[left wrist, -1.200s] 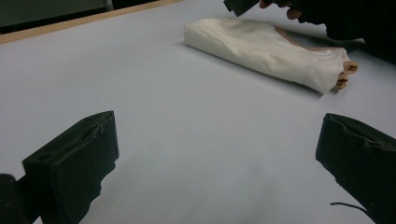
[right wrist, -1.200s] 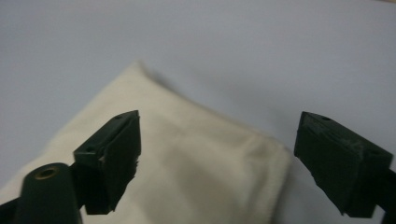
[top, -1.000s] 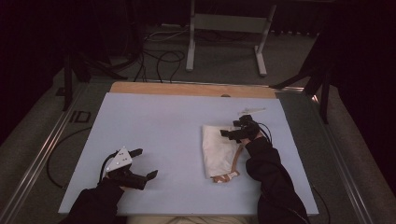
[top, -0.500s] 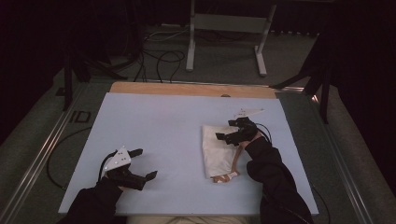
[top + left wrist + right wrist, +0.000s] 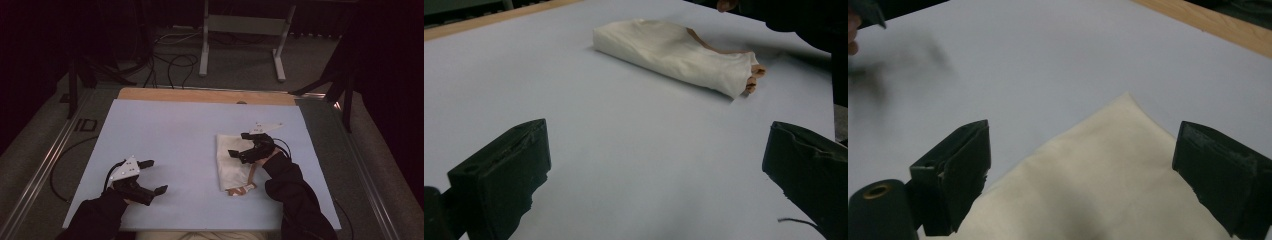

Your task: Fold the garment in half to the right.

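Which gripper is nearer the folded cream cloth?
Right. The right gripper hangs open over the folded cream cloth; the left gripper sits open on bare table, well apart.

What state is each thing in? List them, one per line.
cream cloth: folded, lying flat on the table, tan trim showing at its near end.
right gripper: open, over the cloth.
left gripper: open, holding nothing, over bare table.
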